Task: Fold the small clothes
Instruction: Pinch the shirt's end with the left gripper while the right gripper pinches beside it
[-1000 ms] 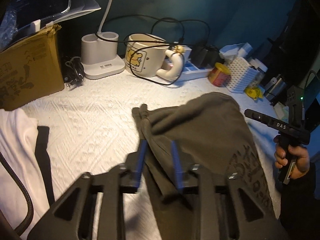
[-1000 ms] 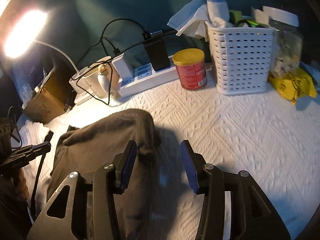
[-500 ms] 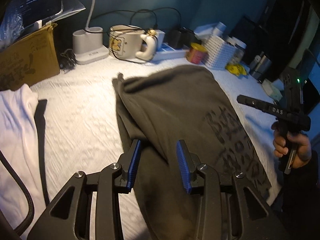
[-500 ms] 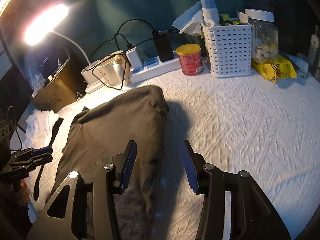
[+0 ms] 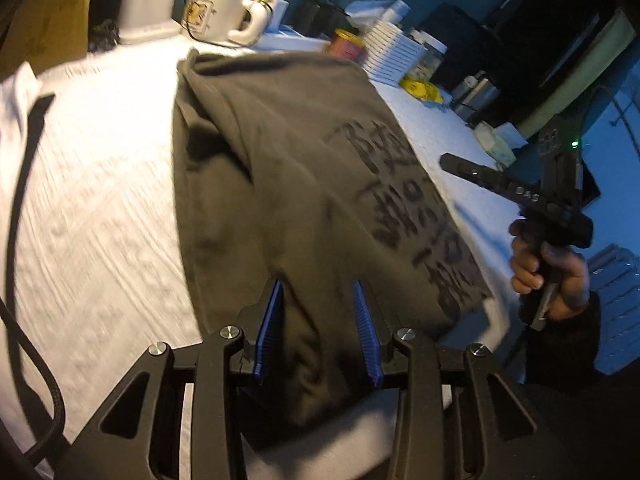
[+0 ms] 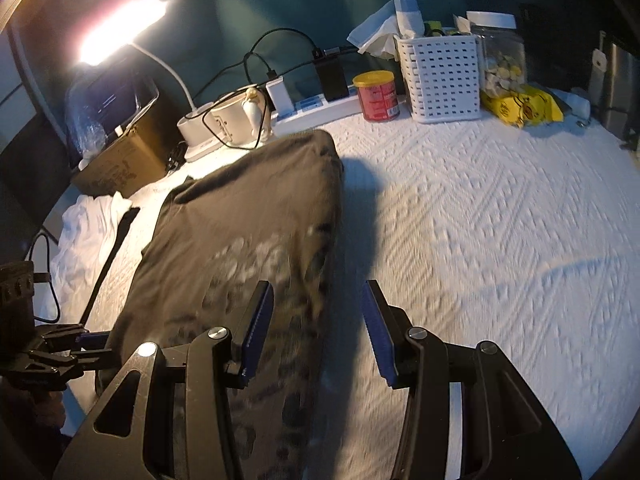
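A dark olive shirt with a dark printed text lies folded lengthwise on the white textured cloth; it also shows in the right wrist view. My left gripper is open and empty above the shirt's near end. My right gripper is open and empty over the shirt's right edge. The right gripper also shows in the left wrist view, held beside the table's right edge. The left gripper also shows in the right wrist view.
A white garment with a black strap lies at the left. Along the back stand a cardboard box, a lamp base, a mug, a power strip, a red can, a white basket and a jar.
Both grippers have pulled back towards the near edge, away from the shirt's far end. More of the shirt is now in view, lying flat. Both stay open.
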Action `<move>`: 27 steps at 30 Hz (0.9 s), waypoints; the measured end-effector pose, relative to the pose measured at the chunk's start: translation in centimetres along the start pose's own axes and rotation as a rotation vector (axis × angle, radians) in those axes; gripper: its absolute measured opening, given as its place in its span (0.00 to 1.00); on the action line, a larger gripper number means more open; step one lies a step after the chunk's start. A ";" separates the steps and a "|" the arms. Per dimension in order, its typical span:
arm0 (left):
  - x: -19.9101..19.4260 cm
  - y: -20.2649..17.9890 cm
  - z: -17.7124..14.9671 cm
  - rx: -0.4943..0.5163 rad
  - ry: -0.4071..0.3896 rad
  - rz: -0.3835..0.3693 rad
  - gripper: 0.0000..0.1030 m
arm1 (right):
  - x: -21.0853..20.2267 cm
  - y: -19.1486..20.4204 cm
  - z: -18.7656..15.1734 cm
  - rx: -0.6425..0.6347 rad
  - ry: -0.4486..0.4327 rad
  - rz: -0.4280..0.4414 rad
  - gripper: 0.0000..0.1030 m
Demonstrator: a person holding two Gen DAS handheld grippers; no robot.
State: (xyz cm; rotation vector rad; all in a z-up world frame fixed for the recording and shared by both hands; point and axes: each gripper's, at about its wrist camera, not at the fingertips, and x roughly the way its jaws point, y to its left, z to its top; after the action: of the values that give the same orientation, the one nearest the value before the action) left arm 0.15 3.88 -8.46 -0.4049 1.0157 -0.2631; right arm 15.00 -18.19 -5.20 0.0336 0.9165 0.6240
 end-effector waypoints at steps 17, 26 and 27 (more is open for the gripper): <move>-2.1 -0.8 -2.9 0.025 -0.061 -0.034 0.03 | -1.9 1.4 -6.3 0.009 0.043 -0.017 0.47; -1.8 -0.4 -3.6 0.052 -0.050 0.015 0.04 | -2.4 3.1 -9.6 -0.021 0.071 -0.013 0.47; -1.7 -0.4 -3.6 0.054 -0.049 0.018 0.04 | -2.6 3.3 -9.8 -0.023 0.066 -0.013 0.47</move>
State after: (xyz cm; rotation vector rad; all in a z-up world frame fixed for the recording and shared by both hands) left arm -3.84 3.49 -8.68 -0.3510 0.9619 -0.2626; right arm 4.88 -19.13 -8.47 -0.0135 0.9728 0.6266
